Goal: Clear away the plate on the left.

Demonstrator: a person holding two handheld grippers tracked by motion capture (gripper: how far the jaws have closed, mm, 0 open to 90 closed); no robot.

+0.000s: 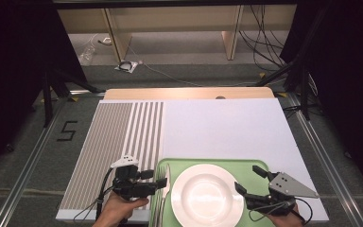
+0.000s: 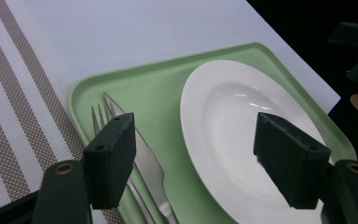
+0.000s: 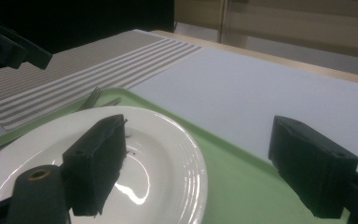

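Left gripper [image 1: 162,182] is wide open, nothing in it, with the knife [image 2: 142,156] and fork [image 2: 98,122] right below its tips, long axes running away along the green tray [image 2: 158,88]. Right gripper [image 1: 248,178], also gaping empty, sits past the white plate [image 1: 207,195], so the left one's nearer.

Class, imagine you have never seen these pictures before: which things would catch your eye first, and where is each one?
First comes the white plate, empty and glossy, on the green tray at the table's near edge. A fork and a serrated knife lie on the tray to the plate's left. The left claw and the right claw flank the plate, both open with nothing between their jaws.
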